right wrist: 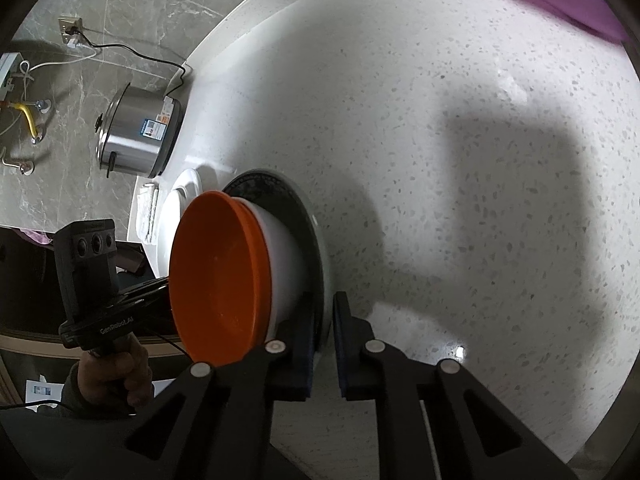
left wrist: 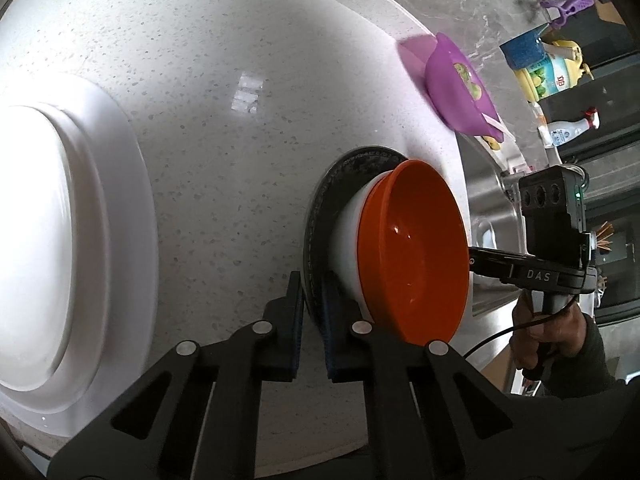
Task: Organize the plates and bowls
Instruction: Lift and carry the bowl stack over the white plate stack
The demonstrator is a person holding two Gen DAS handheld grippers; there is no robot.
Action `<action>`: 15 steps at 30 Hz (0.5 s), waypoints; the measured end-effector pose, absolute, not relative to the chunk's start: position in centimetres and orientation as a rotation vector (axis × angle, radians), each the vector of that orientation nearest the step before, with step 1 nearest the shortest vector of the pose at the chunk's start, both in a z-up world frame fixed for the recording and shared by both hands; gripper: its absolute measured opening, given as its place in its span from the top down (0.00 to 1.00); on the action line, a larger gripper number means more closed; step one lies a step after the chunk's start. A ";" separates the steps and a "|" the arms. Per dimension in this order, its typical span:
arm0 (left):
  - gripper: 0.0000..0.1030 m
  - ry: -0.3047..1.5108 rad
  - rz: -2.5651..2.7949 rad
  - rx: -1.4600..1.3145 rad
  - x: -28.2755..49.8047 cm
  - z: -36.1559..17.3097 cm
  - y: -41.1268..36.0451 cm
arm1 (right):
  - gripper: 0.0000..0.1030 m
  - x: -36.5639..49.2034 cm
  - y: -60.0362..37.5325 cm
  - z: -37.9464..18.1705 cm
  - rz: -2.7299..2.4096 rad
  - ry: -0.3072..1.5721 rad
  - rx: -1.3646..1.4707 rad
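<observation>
The left gripper [left wrist: 311,312] reaches forward, and its two black fingers [left wrist: 294,320] pinch the rim of a dark plate [left wrist: 320,216] at about 6 o'clock in the left wrist view. The right gripper [right wrist: 323,332] does the same from the other side, with its fingers [right wrist: 348,344] closed on the plate's edge [right wrist: 316,240]. Each gripper is held by a hand on its handle: the right hand [left wrist: 548,336] shows at 4 o'clock in the left view, and the left hand [right wrist: 116,376] shows at 8 o'clock in the right view.

On the dark plate sits a white bowl [left wrist: 348,248], and an orange bowl [left wrist: 416,252] is nested inside it (both look tipped because the cameras are turned sideways). The speckled white counter [left wrist: 224,120] lies behind the stack.

At 9 o'clock in the left view is a big white plate [left wrist: 96,240]. At 2 o'clock is a purple bowl [left wrist: 456,84], with a yellow bottle [left wrist: 548,72] past it. In the right view, a silver cooker [right wrist: 140,136] stands at 10 o'clock, well apart from the stack.
</observation>
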State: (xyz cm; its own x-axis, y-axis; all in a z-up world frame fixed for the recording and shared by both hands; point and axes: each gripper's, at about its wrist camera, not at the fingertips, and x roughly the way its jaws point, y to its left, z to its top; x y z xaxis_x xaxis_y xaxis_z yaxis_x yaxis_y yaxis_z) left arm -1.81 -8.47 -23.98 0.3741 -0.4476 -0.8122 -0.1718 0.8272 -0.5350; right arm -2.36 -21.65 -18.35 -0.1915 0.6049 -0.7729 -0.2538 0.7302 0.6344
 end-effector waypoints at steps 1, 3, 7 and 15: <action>0.94 1.191 -0.193 -0.605 -1.7 -23.9 -8.6 | 0.89 -2.4 -21.6 -18.3 0.791 1.587 0.290; 0.94 1.189 -0.199 -0.603 -1.9 -23.7 -8.4 | 0.89 -2.4 -21.7 -18.3 0.787 1.587 0.290; 0.95 1.192 -0.198 -0.598 -1.6 -23.6 -8.4 | 0.88 -2.5 -21.8 -18.1 0.781 1.588 0.288; 0.95 1.191 -0.192 -0.592 -1.8 -23.0 -8.4 | 0.88 -2.4 -21.7 -17.3 0.783 1.577 0.279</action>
